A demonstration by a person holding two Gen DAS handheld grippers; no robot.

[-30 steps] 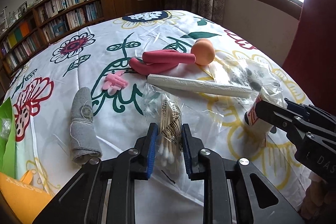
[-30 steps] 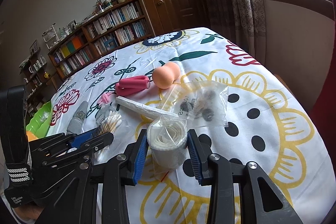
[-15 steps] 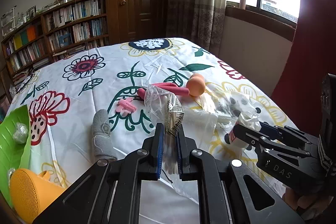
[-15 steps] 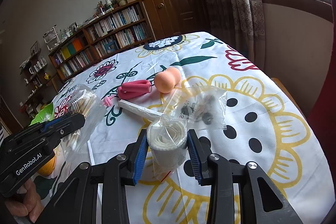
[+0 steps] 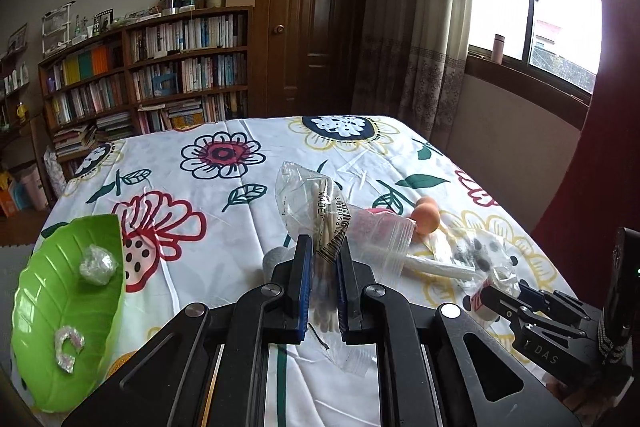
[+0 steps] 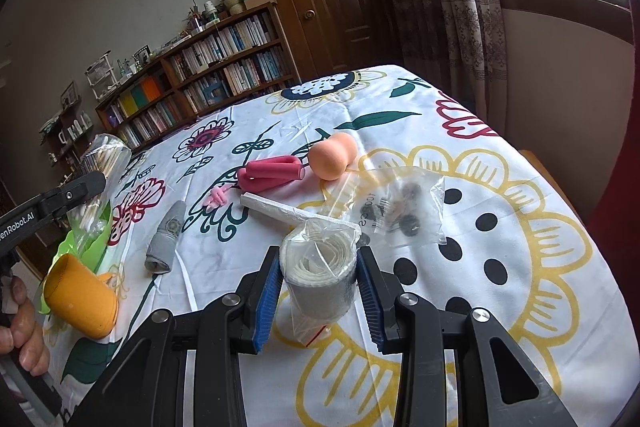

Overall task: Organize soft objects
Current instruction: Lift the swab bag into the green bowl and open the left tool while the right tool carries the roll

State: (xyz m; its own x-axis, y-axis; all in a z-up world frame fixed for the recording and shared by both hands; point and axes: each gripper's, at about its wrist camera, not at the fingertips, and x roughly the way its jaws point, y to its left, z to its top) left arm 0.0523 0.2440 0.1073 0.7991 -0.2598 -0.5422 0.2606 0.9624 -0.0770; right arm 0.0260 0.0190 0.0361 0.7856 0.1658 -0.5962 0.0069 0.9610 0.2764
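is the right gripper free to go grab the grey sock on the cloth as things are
Probably not yet. The right gripper is shut on a bagged gauze roll, so its jaws are full. The grey sock lies bare on the cloth to its left, with nothing over it; the roll would need setting down first.

Cotton-swab bag (image 5: pixel 320 227) lifted, upright; bagged bandage roll (image 6: pixel 320 267) upright.
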